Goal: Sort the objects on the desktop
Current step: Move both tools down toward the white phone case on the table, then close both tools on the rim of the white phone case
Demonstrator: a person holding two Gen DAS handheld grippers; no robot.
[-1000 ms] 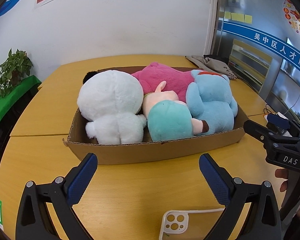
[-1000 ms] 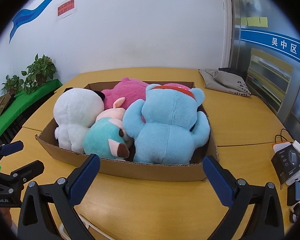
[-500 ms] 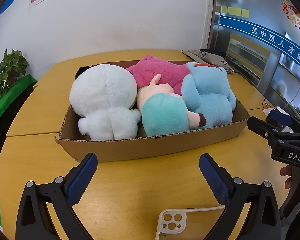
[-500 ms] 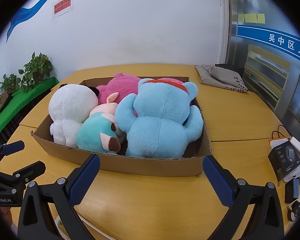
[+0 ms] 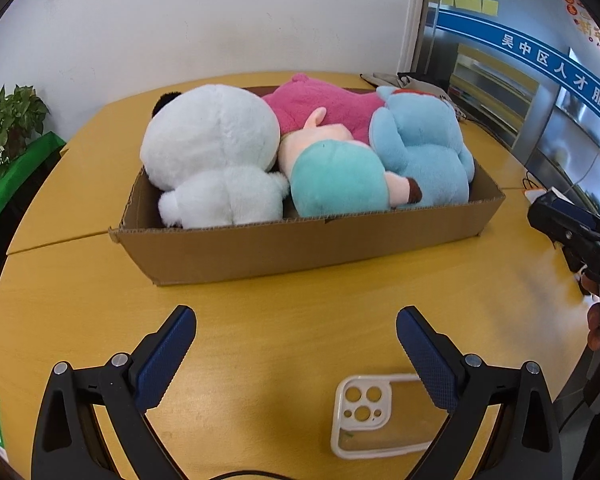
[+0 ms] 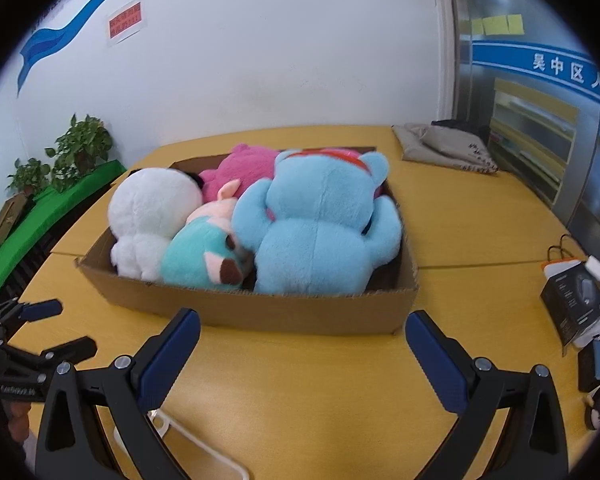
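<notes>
Grip the clear white-rimmed phone case [image 5: 374, 416] by its stiff rim (light, slippery); both grippers [image 5: 296, 344] [image 6: 302, 344] stand released, empty

Black tongs [image 5: 296, 354], blue textured pads [image 5: 166, 358]

Corrugated cardboard box [image 5: 300, 248], fluffy plush

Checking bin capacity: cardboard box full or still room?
Full. Four plush toys fill the cardboard box wall to wall: white, teal, blue, pink.
</notes>
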